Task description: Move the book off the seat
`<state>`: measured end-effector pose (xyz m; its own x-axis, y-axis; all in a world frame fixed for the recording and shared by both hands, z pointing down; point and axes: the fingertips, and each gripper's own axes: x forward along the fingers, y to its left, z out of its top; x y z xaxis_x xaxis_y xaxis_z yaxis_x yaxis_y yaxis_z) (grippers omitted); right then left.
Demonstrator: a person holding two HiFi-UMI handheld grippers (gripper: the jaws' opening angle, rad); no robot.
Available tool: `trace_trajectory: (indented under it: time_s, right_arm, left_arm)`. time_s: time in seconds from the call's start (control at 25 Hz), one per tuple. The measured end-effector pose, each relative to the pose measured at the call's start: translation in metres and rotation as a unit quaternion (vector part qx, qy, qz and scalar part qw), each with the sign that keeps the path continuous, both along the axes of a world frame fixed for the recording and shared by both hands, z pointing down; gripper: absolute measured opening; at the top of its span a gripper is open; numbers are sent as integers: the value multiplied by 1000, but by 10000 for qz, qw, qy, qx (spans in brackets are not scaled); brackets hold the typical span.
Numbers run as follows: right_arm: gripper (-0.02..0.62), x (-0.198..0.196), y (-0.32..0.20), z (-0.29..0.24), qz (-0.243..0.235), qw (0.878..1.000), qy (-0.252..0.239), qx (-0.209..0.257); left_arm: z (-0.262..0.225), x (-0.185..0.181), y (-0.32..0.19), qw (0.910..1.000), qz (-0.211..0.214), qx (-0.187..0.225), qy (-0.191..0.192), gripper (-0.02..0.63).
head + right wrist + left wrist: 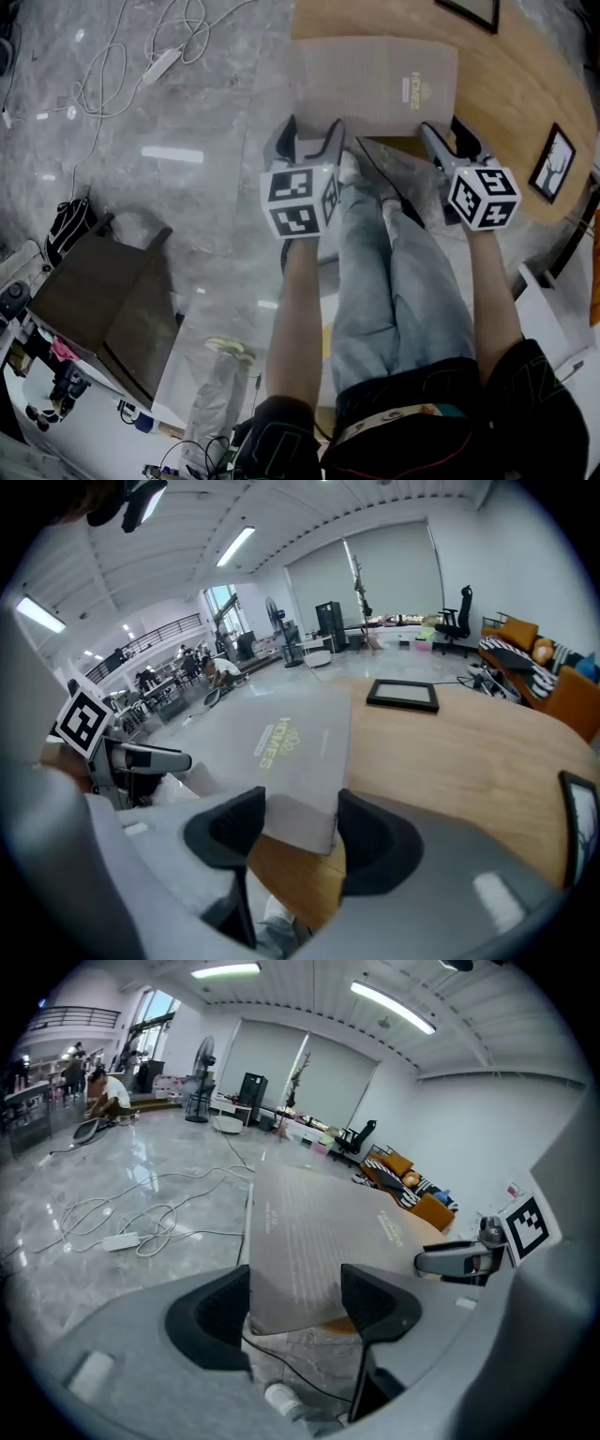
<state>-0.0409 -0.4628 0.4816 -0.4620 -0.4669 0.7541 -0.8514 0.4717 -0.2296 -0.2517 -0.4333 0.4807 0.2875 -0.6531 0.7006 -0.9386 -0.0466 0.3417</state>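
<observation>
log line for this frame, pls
book: off chair, over wooden table | left gripper: shut on book's near-left corner | right gripper: shut on near-right corner

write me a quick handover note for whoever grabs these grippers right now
Left gripper: jaws closed on the book's near left corner.
Right gripper: jaws closed on its near right corner.
Book: held in front of the person, its far part over the wooden table; can't tell if it rests there. Dark chair stands off to the left.
Done: book is off the seat.
Left: probably set it on the table, then open both grippers.
</observation>
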Motion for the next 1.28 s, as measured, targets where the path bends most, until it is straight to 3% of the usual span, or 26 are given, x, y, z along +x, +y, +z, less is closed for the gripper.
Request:
trace_trajectory:
  time_s: [0.4, 0.68, 0.88, 1.0, 1.12, 1.28]
  right_arm:
    - [247, 50, -24, 15, 1104, 9933, 199, -276]
    - [247, 71, -48, 27, 1368, 9896, 72, -444]
    - [250, 72, -56, 36, 1291, 9899, -103, -571]
    - [253, 76, -58, 35, 1185, 9916, 33, -514]
    - [252, 88, -62, 23, 1149, 9924, 312, -296]
    - [229, 94, -66, -10, 917, 9956, 188, 21]
  left_arm:
    - [20, 49, -70, 9934, 1131, -175, 46, 293]
    - [32, 73, -107, 9890, 1441, -336, -31, 295]
    - [33, 73, -113, 9896, 1404, -278, -106, 296]
    - [31, 74, -111, 9921, 1215, -314, -33, 301]
    - [20, 69, -108, 9952, 936, -270, -127, 301]
    - [-17, 68, -112, 9981, 592, 76, -174, 298]
